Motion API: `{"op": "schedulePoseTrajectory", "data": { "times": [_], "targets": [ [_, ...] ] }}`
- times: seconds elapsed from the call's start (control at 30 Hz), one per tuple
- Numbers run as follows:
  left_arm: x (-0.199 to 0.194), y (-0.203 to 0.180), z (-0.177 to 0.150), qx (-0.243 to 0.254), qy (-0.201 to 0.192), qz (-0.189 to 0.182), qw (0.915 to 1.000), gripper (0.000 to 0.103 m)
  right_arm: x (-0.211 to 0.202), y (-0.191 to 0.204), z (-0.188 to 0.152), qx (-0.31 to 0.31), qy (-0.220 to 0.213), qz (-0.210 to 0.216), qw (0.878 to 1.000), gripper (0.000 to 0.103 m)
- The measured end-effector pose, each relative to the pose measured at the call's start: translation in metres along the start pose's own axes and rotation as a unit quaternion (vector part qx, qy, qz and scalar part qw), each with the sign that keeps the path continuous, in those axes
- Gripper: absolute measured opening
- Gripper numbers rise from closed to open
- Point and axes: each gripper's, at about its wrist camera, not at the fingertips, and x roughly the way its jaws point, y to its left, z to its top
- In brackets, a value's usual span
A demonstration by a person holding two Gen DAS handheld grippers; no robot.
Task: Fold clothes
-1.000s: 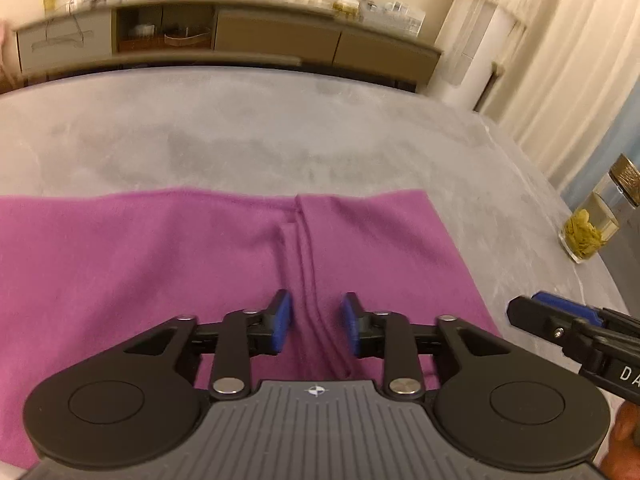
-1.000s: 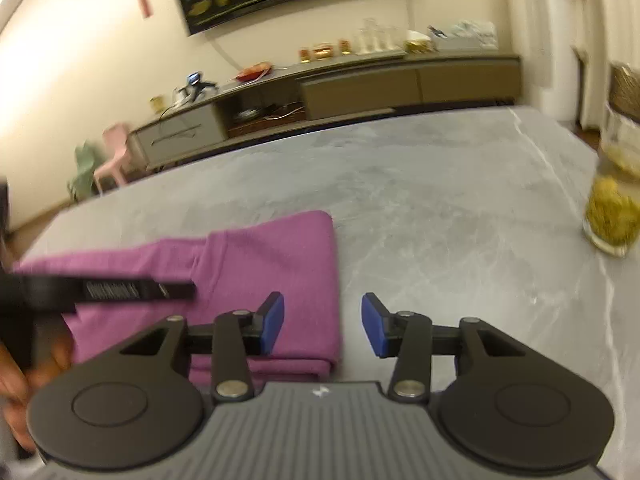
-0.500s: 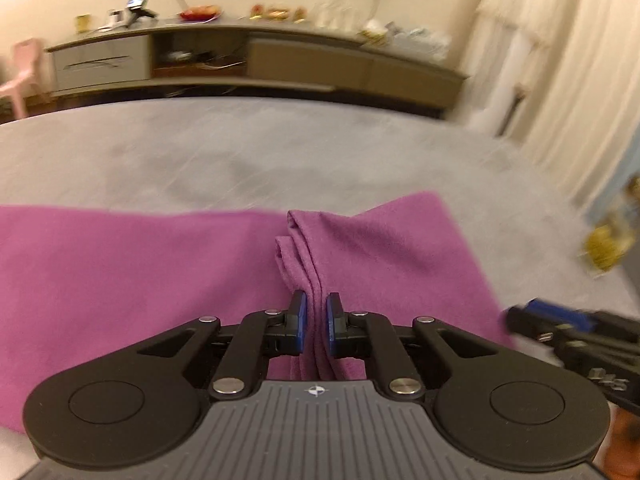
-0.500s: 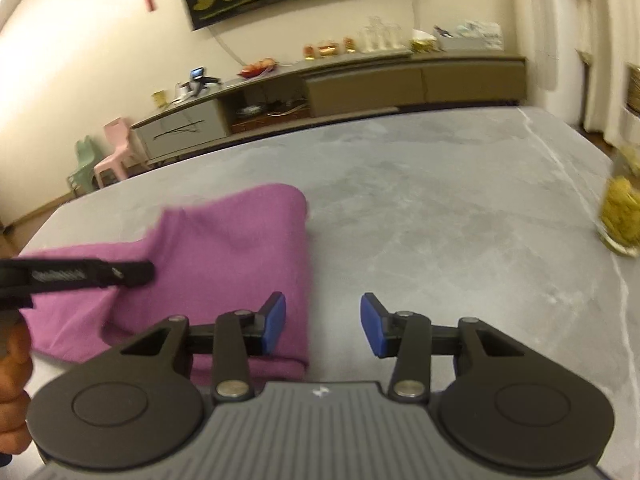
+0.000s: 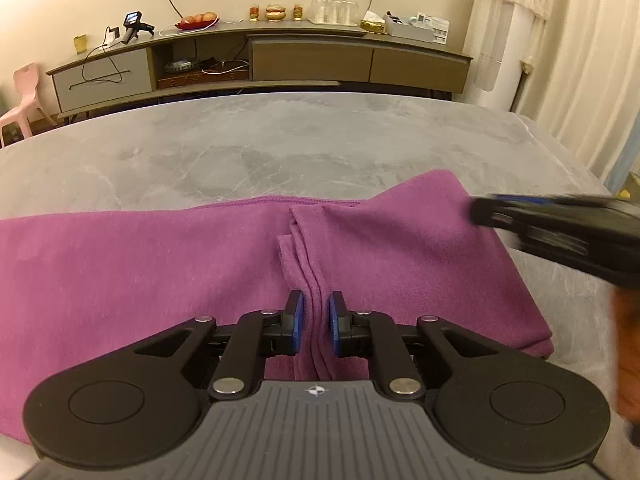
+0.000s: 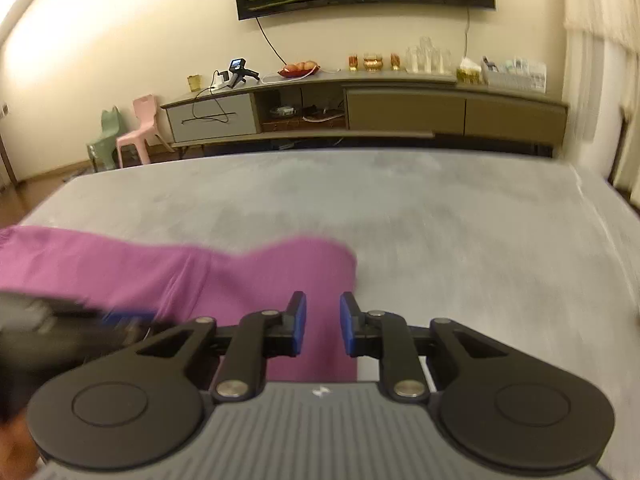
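In the left wrist view, your left gripper (image 5: pixel 316 322) pinches a raised ridge of the purple fleece garment (image 5: pixel 160 276) lying on the grey marble table (image 5: pixel 280 152). In the right wrist view, your right gripper (image 6: pixel 323 330) hovers spread, the garment's right edge beneath its jaws.

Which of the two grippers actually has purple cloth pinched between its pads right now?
The left gripper: its blue pads squeeze a bunched ridge of the purple cloth. The right gripper hangs open over the cloth's right edge, nothing between its pads.
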Motion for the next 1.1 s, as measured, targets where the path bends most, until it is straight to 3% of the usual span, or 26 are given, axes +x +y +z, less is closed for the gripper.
{"op": "schedulePoseTrajectory", "data": {
  "times": [0.1, 0.17, 0.23, 0.37, 0.43, 0.5, 0.57, 0.63, 0.77, 0.83, 0.9, 0.93, 1.1],
  "targets": [
    [0.0, 0.001, 0.003, 0.005, 0.008, 0.001, 1.0, 0.017, 0.038, -0.002, 0.01, 0.004, 0.016, -0.004, 1.0, 0.019],
    [-0.003, 0.003, 0.006, 0.001, 0.008, 0.0, 1.0, 0.017, 0.039, 0.0, 0.022, 0.013, 0.042, -0.008, 0.999, 0.021],
    [-0.009, 0.01, 0.006, -0.024, -0.009, -0.016, 0.9996, 0.017, 0.023, 0.001, 0.027, 0.034, 0.031, 0.003, 0.999, 0.022],
    [-0.007, 0.025, -0.004, -0.054, -0.005, -0.026, 0.9982, 0.018, 0.022, 0.011, 0.005, 0.011, 0.069, -0.004, 0.998, 0.021],
    [-0.018, 0.035, -0.006, -0.077, -0.007, -0.042, 0.9961, 0.017, 0.016, 0.02, -0.006, -0.03, 0.054, -0.022, 0.998, 0.021],
    [-0.038, 0.049, -0.01, -0.085, -0.021, -0.055, 0.9946, 0.017, 0.001, 0.027, -0.004, -0.023, 0.055, -0.028, 0.998, 0.023],
    [-0.054, 0.069, -0.016, -0.094, -0.024, -0.048, 0.9941, 0.017, -0.02, 0.04, -0.003, -0.027, 0.032, 0.001, 0.999, 0.023],
    [-0.065, 0.091, -0.021, -0.107, -0.02, -0.041, 0.9932, 0.017, -0.019, 0.055, -0.009, -0.044, 0.047, 0.016, 0.998, 0.022],
    [-0.096, 0.146, -0.038, -0.148, -0.023, -0.02, 0.9885, 0.018, -0.005, 0.086, -0.02, -0.095, 0.064, -0.037, 0.993, 0.024],
    [-0.116, 0.185, -0.049, -0.182, -0.033, 0.005, 0.9827, 0.023, -0.02, 0.101, -0.014, -0.093, 0.038, -0.034, 0.994, 0.026],
    [-0.137, 0.229, -0.062, -0.22, -0.047, 0.035, 0.9737, 0.036, -0.039, 0.126, -0.011, -0.113, 0.004, -0.033, 0.993, 0.036],
    [-0.144, 0.252, -0.069, -0.238, -0.052, 0.053, 0.9685, 0.038, -0.043, 0.142, -0.011, -0.124, -0.008, -0.029, 0.992, 0.042],
    [-0.175, 0.364, -0.101, -0.323, -0.077, 0.145, 0.9322, 0.042, -0.056, 0.24, -0.015, -0.189, -0.048, 0.01, 0.981, 0.051]
  ]
}}
